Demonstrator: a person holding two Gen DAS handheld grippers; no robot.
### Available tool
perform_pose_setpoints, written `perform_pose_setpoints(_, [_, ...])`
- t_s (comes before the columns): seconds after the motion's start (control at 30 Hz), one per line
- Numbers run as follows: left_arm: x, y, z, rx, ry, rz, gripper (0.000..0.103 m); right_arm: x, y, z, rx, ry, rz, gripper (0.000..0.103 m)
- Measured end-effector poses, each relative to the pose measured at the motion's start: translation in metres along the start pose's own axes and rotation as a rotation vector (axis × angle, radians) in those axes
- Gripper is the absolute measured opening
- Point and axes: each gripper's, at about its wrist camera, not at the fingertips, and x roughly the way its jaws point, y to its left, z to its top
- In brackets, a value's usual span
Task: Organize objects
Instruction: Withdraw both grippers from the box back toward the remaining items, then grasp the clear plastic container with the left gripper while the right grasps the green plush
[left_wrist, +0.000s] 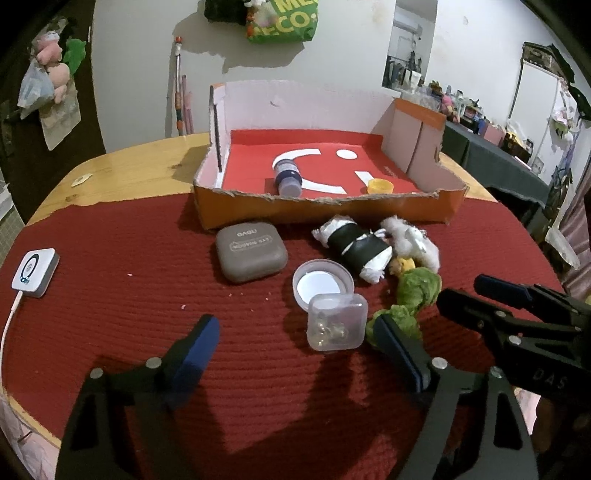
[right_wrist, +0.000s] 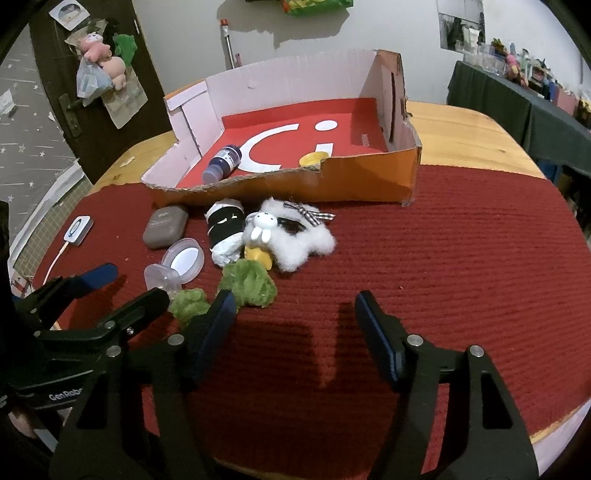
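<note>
Hovering above the red mat (right_wrist: 461, 240), both grippers' fingers (left_wrist: 201, 341) gape wide, holding nothing.

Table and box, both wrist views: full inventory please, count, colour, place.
cardboard box: 1, orange outside, red floor, far side of mat
bottle: 1, dark blue, lying in box
cap: 1, yellow, in box near front wall
case: 1, grey, on mat before box
round lid: 1, clear with white centre, mid mat
clear container: 1, touching round lid
black-and-white bundle: 1, beside case
white plush: 1, with small bunny
green plush: 1, near edge of the pile
white device: 1, cabled, mat's left
left gripper: open, fingers blue-padded
right gripper: open, nothing between fingers
</note>
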Motion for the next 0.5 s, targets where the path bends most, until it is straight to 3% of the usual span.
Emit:
perform_pose_setpoints(0.2, [0.005, -0.001, 0.002, -0.010, 0.001, -0.005, 0.083, 0.005, -0.001, 0.002, 0.002, 0.008, 0.018, 0.058])
perform_pose_setpoints(0.5, [0.014, -0.001, 0.001, -0.027, 0.028, -0.040, 0.062, 0.012, 0.005, 0.007, -0.003, 0.020, 0.073, 0.051])
